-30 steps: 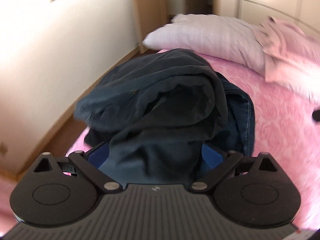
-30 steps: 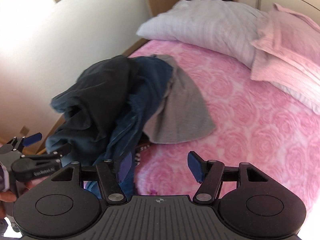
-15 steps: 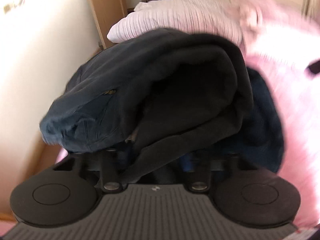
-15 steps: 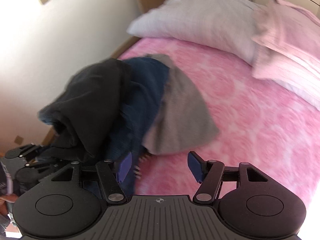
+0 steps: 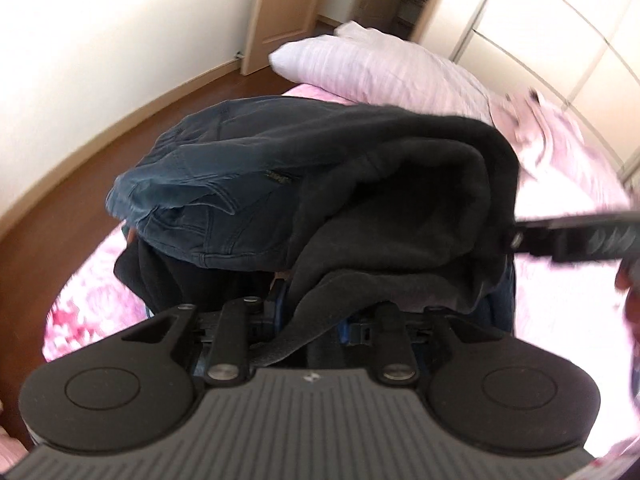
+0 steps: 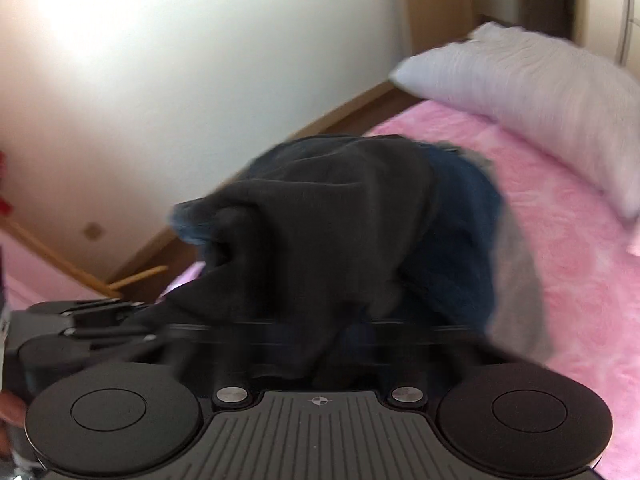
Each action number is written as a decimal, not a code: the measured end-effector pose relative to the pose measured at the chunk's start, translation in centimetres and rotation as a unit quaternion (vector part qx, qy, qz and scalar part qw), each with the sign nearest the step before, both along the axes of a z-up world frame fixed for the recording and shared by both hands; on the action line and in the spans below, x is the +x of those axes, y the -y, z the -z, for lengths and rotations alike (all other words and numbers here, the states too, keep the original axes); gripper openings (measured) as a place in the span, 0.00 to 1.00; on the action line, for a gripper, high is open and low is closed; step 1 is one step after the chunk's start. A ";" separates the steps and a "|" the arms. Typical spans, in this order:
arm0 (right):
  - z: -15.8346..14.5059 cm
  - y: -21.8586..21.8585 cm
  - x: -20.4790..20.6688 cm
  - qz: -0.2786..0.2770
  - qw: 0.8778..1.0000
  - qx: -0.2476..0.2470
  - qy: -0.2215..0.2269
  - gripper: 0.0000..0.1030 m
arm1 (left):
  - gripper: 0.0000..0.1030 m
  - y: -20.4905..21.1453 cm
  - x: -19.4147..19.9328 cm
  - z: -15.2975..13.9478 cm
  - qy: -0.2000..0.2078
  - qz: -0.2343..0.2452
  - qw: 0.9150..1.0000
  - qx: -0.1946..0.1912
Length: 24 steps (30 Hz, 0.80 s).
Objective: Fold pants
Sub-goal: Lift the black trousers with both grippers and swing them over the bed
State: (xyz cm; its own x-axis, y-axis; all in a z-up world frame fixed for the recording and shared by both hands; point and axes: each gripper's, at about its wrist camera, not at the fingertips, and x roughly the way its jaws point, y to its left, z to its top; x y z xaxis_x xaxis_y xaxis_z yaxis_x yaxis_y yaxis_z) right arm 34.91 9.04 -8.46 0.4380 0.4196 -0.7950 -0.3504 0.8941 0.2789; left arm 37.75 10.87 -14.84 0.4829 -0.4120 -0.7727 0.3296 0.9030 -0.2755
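Observation:
Black pants [image 5: 400,208] lie bunched on top of a heap of clothes at the left edge of a pink bed [image 5: 88,300]. My left gripper [image 5: 316,312] is shut on a fold of this black cloth, which runs between its fingers and rises in front of the camera. My right gripper [image 5: 520,238] comes in from the right and touches the far right side of the same black cloth. In the right wrist view the black pants [image 6: 328,220] drape over my right gripper [image 6: 320,332]. Its fingers are hidden and blurred. The left gripper [image 6: 80,320] shows at lower left.
Dark blue jeans [image 5: 208,184] sit under the black pants, beside a grey garment [image 6: 520,288]. A pale pillow [image 5: 380,68] lies at the head of the bed. Wooden floor [image 5: 60,200] and a white wall are to the left, and a wardrobe [image 5: 560,20] stands behind.
My left gripper went from open around the black cloth to shut on it, and the heap lifted. My right gripper moved left from above bare bedspread into the black pants.

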 end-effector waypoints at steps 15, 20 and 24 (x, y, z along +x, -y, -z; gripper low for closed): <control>-16.4 7.1 -6.6 0.074 0.932 0.225 0.276 0.02 | 0.11 1.0 -3.4 -16.4 0.244 -0.003 0.970 -0.018; -23.2 13.5 -11.8 0.119 0.891 0.237 0.369 0.03 | 0.11 4.9 -6.9 -24.0 0.340 0.055 0.937 -0.057; -26.3 20.4 -18.5 0.183 0.861 0.218 0.420 0.03 | 0.11 10.6 -10.2 -28.4 0.367 0.121 0.916 -0.103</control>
